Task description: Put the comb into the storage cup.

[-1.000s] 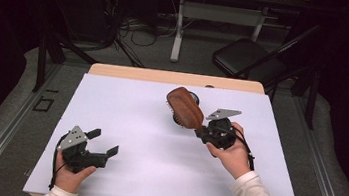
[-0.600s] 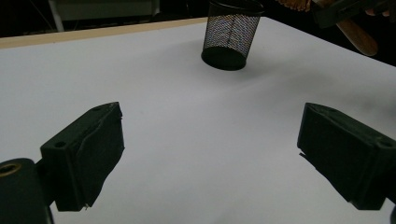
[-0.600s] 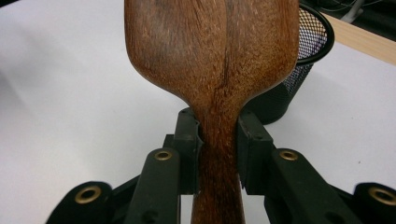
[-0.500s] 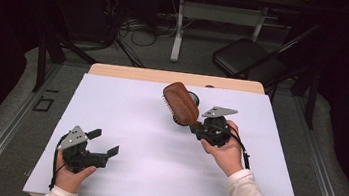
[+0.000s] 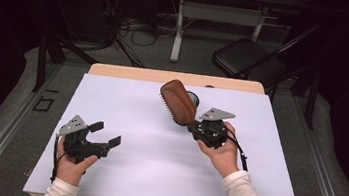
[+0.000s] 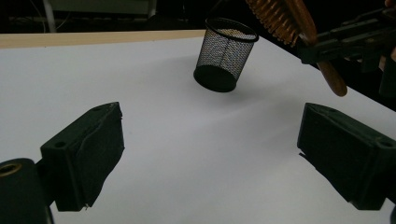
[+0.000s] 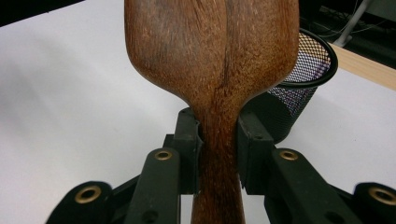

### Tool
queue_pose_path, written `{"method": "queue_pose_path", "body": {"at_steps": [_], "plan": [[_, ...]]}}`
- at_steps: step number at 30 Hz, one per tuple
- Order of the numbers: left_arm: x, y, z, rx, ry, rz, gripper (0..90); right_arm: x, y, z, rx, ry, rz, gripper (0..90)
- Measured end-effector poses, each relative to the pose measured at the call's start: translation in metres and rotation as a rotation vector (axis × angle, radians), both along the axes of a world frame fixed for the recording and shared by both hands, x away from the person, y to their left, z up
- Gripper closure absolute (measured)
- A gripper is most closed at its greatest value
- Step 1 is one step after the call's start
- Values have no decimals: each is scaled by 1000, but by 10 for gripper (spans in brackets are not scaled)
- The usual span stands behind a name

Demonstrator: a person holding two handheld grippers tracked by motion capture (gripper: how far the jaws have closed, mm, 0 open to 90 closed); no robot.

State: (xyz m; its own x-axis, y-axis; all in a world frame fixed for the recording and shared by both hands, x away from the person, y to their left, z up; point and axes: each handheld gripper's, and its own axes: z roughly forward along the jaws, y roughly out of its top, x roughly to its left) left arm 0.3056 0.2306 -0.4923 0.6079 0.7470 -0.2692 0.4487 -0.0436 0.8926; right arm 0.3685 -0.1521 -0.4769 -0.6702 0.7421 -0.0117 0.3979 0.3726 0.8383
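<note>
A brown wooden hairbrush (image 5: 177,100) is held up over the white table, head tilted to the far left, bristles on its left side. My right gripper (image 5: 194,127) is shut on its handle (image 7: 218,154), with both pads pressing the wood. Right behind the brush stands a black mesh cup (image 5: 193,99), upright on the table; it also appears beyond the brush (image 7: 299,88) and farther off (image 6: 225,54). My left gripper (image 5: 106,134) hovers at the near left of the table, jaws wide open with nothing between them (image 6: 210,154).
A white sheet (image 5: 126,107) covers the table, with a wooden strip (image 5: 130,72) along the far edge. A black chair (image 5: 247,61) and desk legs stand on the floor behind. Dark cables lie at the back left.
The right gripper has carried the hairbrush toward the far left, closer over the mesh cup. The left gripper has lifted slightly.
</note>
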Motion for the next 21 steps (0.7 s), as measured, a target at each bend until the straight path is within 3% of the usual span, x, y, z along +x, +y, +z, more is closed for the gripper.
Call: {"method": "queue_pose_path", "body": {"at_steps": [5, 8, 21], "plan": [[9, -6, 11, -47, 39, -17, 72, -3, 1, 0, 8, -12, -2, 731], [17, -17, 21, -16, 31, -33, 76, -5, 1, -2, 15, -21, -3, 731], [39, -44, 44, -7, 32, -78, 115, -5, 4, -10, 17, -22, -6, 731]]}}
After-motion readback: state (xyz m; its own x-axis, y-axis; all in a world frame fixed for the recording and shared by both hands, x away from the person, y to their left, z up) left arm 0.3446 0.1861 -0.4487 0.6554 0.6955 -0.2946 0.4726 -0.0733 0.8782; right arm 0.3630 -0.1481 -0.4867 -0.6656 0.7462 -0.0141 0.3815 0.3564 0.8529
